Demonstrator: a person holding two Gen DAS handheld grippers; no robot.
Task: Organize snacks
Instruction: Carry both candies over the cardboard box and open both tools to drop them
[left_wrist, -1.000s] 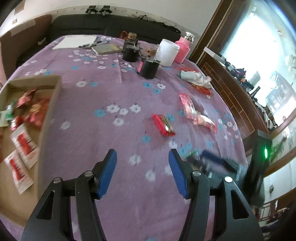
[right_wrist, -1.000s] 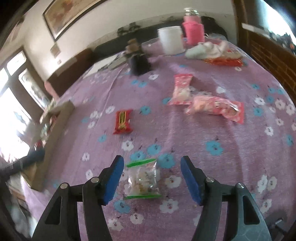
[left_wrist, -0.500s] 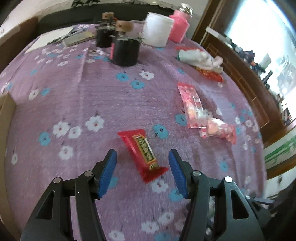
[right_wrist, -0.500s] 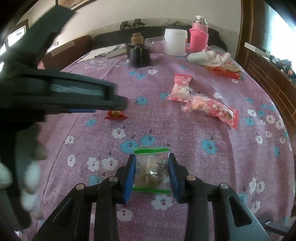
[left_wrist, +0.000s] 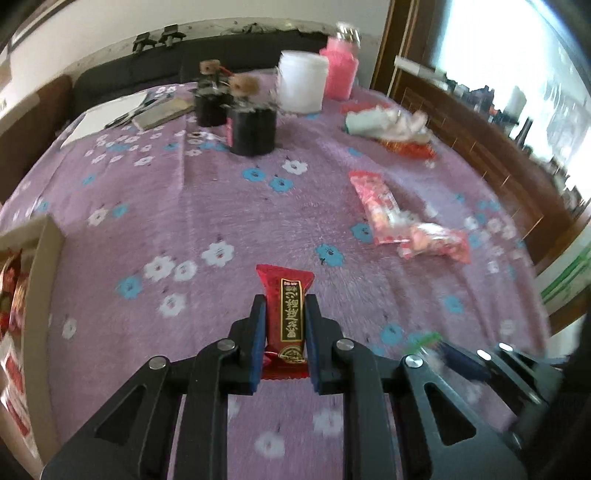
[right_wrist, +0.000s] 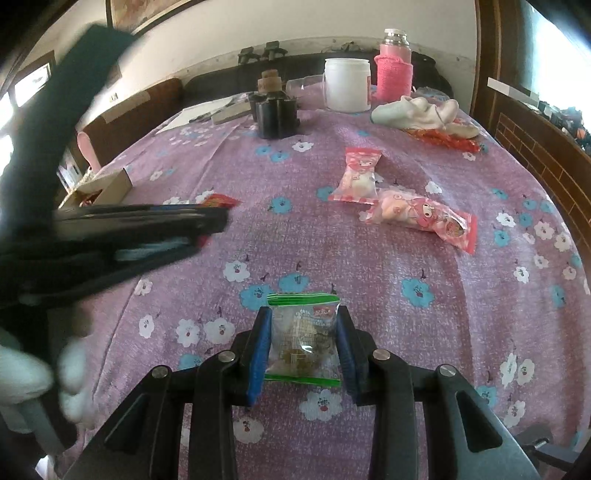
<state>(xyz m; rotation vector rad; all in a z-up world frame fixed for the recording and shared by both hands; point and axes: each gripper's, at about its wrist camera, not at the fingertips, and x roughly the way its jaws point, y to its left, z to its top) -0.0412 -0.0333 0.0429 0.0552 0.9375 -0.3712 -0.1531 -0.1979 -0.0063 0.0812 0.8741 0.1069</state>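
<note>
The left gripper (left_wrist: 282, 325) pinches a red snack bar (left_wrist: 285, 314) on the purple flowered cloth (left_wrist: 221, 206); the right gripper (right_wrist: 301, 339) clamps a clear green-edged packet (right_wrist: 303, 339). From the bar, two pink packets (left_wrist: 376, 206) lie at two o'clock, dark jars (left_wrist: 253, 125) at twelve, and the cardboard box (left_wrist: 40, 266) of snacks at nine.

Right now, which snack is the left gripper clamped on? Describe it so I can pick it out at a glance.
On the purple flowered tablecloth, look at the near edge, right of the cardboard box. The left gripper is shut on a slim red bar wrapper. Unlike the two pink packets farther right, it is solid red with a dark, gold-lettered label down its middle.
</note>
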